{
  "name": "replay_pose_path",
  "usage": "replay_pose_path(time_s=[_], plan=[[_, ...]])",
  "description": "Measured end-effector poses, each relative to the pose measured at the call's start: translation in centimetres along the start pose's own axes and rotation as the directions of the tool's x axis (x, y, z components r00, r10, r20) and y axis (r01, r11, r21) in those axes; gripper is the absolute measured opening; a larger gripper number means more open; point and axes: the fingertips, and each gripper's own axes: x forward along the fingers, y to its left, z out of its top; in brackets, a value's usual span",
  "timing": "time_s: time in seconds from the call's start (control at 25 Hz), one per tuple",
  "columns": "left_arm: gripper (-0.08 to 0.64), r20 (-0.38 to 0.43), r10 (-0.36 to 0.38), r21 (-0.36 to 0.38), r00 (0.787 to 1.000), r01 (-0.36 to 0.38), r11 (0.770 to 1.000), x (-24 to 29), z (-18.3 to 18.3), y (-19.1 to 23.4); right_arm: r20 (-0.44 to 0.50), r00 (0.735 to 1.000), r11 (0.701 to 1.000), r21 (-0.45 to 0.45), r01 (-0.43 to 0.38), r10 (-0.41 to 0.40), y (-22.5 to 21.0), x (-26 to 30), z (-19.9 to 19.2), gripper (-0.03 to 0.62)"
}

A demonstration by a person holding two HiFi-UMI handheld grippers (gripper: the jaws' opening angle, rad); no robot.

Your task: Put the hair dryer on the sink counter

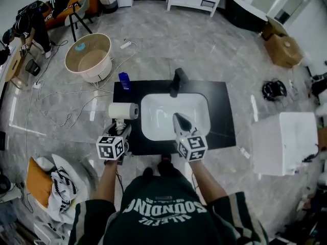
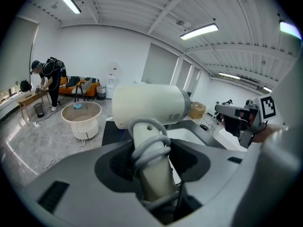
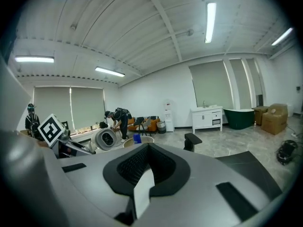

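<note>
Placement is not yet done: the left gripper (image 1: 120,129) has its jaws clenched on the hair dryer (image 1: 123,111) by its handle over the table's (image 1: 219,111) left end, while the right gripper (image 1: 179,119) has its jaws closed on nothing.

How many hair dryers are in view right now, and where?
1. The hair dryer is held by its handle in the left gripper, at the sink counter's left side. No other shows.

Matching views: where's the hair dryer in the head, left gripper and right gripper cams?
Head view: hair dryer just left of the white basin, above the left gripper.
Left gripper view: centre frame, handle clamped in the gripper, barrel crosswise.
Right gripper view: left of centre, one barrel end facing the camera.
Shared landmark: the person in black bent over a table.
</note>
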Motion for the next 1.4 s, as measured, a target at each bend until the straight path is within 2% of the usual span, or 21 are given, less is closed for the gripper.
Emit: replay_pose_path(time_s=[0.24, 0.64, 0.92, 1.4], plan=[[0.209, -0.001, 0.045, -0.032, 0.999, -0.045, 0.998, 1.7, 0.5, 1.0, -0.02, 0.998, 0.998, -0.009, -0.056, 0.056, -0.6, 2.8, 0.2, 0.0], [0.209, -0.117, 0.103, -0.029, 0.988, -0.107, 0.994, 4.8, -4.3, 2.3, -0.106, 0.985, 0.988, -0.048, -0.144, 0.138, -0.3, 4.6, -2.3, 0.0], [0.209, -0.197, 0.117, -0.048, 0.973, -0.129, 0.991, 7.5, -7.5, 3.2, -0.144, 0.979, 0.989, -0.018, -0.146, 0.142, -0.9, 5.3, -3.8, 0.0], [0.209, -0.28, 0.153, -0.047, 0.948, -0.173, 0.984, 12.9, -8.7, 6.7, -0.191, 0.978, 0.996, -0.006, -0.091, 0.088, -3.7, 4.8, -5.7, 0.0]])
